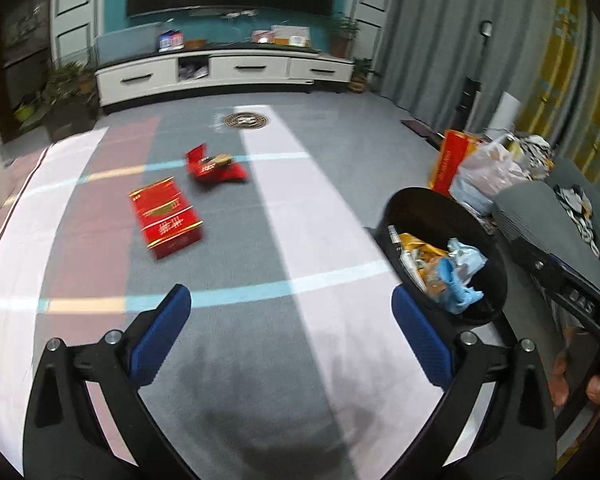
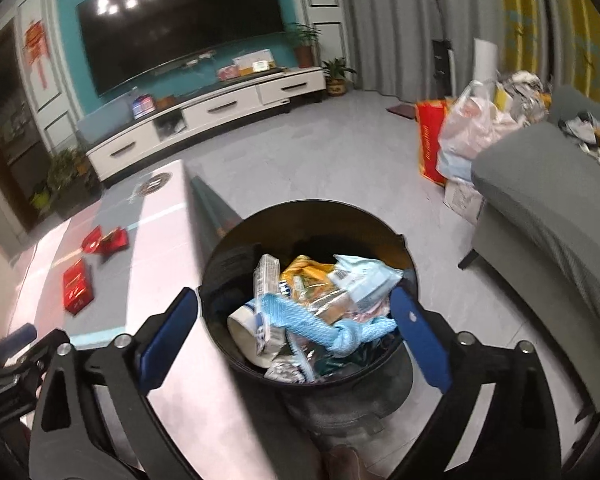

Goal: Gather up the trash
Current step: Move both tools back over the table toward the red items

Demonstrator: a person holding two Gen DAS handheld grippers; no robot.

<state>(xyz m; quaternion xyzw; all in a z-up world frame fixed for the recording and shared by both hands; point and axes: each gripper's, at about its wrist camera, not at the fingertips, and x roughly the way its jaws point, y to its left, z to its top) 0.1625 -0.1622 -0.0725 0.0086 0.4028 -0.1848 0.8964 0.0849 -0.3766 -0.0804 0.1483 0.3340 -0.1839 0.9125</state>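
Note:
A red box (image 1: 166, 217) lies on the striped table top (image 1: 260, 340), and a torn red wrapper (image 1: 215, 168) lies just beyond it. Both show small in the right wrist view, the box (image 2: 77, 286) and the wrapper (image 2: 105, 240). A black trash bin (image 2: 220, 264) stands beside the table's right edge, filled with wrappers and a blue cloth (image 2: 320, 324). It also shows in the left wrist view (image 1: 488, 240). My left gripper (image 1: 290, 306) is open and empty over the table, short of the box. My right gripper (image 2: 294, 310) is open and empty just above the bin's mouth.
A grey sofa (image 2: 548, 216) stands right of the bin. Plastic bags and a red carton (image 2: 432, 140) sit on the floor by the sofa. A white TV cabinet (image 1: 224, 72) with a television above lines the far wall, with potted plants at both ends.

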